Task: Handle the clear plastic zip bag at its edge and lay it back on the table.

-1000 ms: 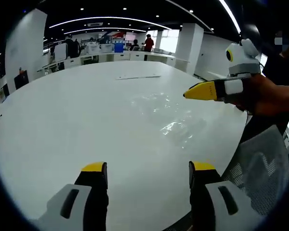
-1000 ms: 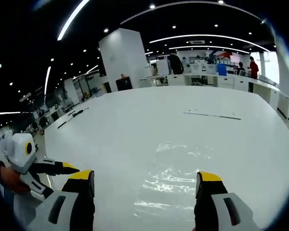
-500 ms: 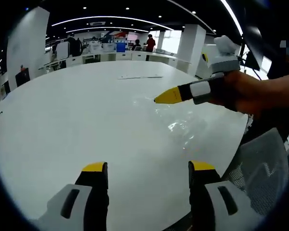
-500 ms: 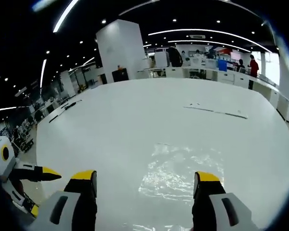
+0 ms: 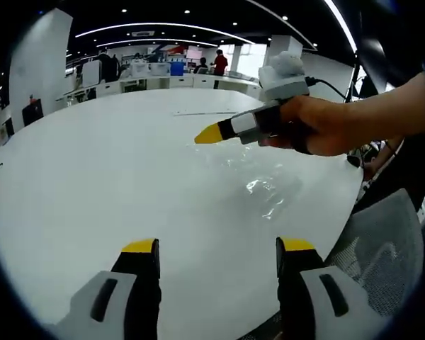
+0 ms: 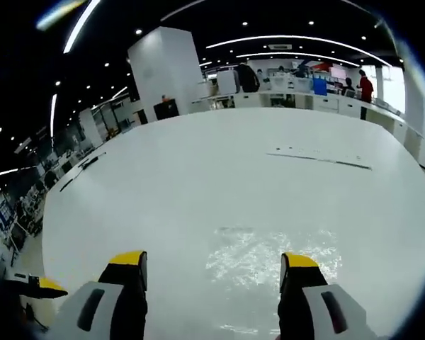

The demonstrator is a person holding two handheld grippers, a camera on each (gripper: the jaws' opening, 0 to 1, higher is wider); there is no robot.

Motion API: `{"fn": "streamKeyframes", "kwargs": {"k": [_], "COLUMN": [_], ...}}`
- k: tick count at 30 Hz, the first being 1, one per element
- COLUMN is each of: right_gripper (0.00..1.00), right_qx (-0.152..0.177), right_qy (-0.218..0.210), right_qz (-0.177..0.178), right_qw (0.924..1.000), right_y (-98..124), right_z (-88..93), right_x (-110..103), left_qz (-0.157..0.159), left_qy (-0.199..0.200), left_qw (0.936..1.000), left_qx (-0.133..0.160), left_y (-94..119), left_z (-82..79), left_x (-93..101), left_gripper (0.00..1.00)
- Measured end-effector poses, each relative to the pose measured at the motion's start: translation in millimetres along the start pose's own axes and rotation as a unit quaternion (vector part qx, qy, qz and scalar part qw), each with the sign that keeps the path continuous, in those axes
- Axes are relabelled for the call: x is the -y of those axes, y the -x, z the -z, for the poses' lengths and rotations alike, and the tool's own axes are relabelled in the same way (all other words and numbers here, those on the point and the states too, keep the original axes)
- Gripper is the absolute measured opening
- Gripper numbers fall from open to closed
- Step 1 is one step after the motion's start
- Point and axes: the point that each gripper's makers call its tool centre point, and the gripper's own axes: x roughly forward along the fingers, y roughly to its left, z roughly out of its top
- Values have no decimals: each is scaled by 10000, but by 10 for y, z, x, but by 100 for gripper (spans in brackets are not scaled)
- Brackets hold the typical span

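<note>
The clear plastic zip bag (image 5: 265,185) lies flat and crinkled on the white table (image 5: 92,170), glinting under the lights. In the right gripper view the bag (image 6: 258,258) lies just ahead of and between the tips of my right gripper (image 6: 212,263), which is open and hovers over it. In the left gripper view that right gripper (image 5: 209,134) comes in from the right, held by a hand (image 5: 319,124), above the bag's far edge. My left gripper (image 5: 216,248) is open near the table's front edge, with nothing between its jaws.
A thin dark strip (image 6: 319,159) lies on the far part of the table. A mesh office chair (image 5: 382,248) stands at the table's right edge. Desks, a white pillar (image 6: 163,74) and people stand in the background.
The right gripper has moved forward and to the left over the bag. In its own view the bag now lies closer between the jaws. The left gripper has stayed put.
</note>
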Motion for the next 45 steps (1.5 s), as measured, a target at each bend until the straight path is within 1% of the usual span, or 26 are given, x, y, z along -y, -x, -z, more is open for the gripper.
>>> {"fn": "streamKeyframes", "kwargs": {"k": [1,2,5,8,9,10,12,13,14,15,17,19,20,22,24,26,28,31,33,34,35,36,37,39,42,45], "right_gripper": [75,75,74,70,69,68,68,67,67,67,66,64,64,62,62,61,59,49,43,43,43,43,43,43,42,40], "right_qx": [-4,-12,-63,-124,-132,-147,-157,-161,-189,-222,-303,-279,-258,-271,-320,-254,-240,-230,-258,-318,-321,-393,-288,-268,-202,-181], "right_qy": [-28,-41,-84,-131,-150,-184,-209,-207,-197,-177,-36,-21,-60,-95,-44,-42,8,113,313,567,660,778,636,625,627,665], "right_qz": [63,84,102,172,206,244,286,294,298,284,295,381,422,517,553,541,607,821,929,947,902,874,856,889,904,845], "right_qw": [10000,10000,9999,9997,9996,9994,9993,9992,9992,9992,9991,9989,9988,9983,9979,9982,9979,9963,9949,9934,9932,9924,9939,9937,9937,9940], "right_y": [-99,-72,-183,-252,-272,-230,-299,-312,-405,-443,-466,-546,-548,-587,-687,-712,-695,-657,-631,-612,-617,-650,-662,-624,-642,-666], "right_z": [-34,3,6,27,28,24,3,0,-20,-22,2,-29,-35,-36,-4,-25,-19,2,21,34,41,36,10,3,-24,-32], "right_x": [49,22,40,104,124,98,114,115,177,173,140,141,161,177,206,195,188,242,274,280,254,295,293,276,279,271], "left_qz": [-18,-17,-37,-39,-43,-44,-51,-55,-54,-48,-24,-29,-26,-23,-24,-11,-8,5,13,18,25,30,32,44,61,55], "left_qy": [26,51,107,200,218,253,283,309,325,358,412,412,416,424,442,467,472,468,462,465,469,471,469,461,451,458], "left_qw": [10000,10000,9999,9998,9997,9997,9996,9995,9994,9993,9991,9991,9991,9991,9990,9989,9989,9989,9989,9989,9989,9989,9989,9989,9990,9989], "left_qx": [0,2,33,46,49,57,67,76,78,79,79,66,56,48,45,44,45,24,15,12,7,6,6,-10,-16,-12], "left_y": [4,6,3,5,10,13,16,14,14,8,2,-3,-4,-11,-14,-7,3,18,27,29,34,35,36,36,38,39], "left_z": [1,2,-2,-1,-4,-6,-9,-11,-11,-3,3,10,15,24,28,23,12,-2,-8,-9,-16,-18,-21,-18,-23,-21], "left_x": [0,0,-36,-36,-38,-45,-55,-74,-77,-102,-92,-86,-85,-90,-94,-83,-67,-32,-13,-7,4,9,12,21,35,23], "left_gripper": [66,66,66,66,66,65,65,65,65,65,64,63,63,63,63,62,62,61,61,61,61,61,61,61,61,60]}}
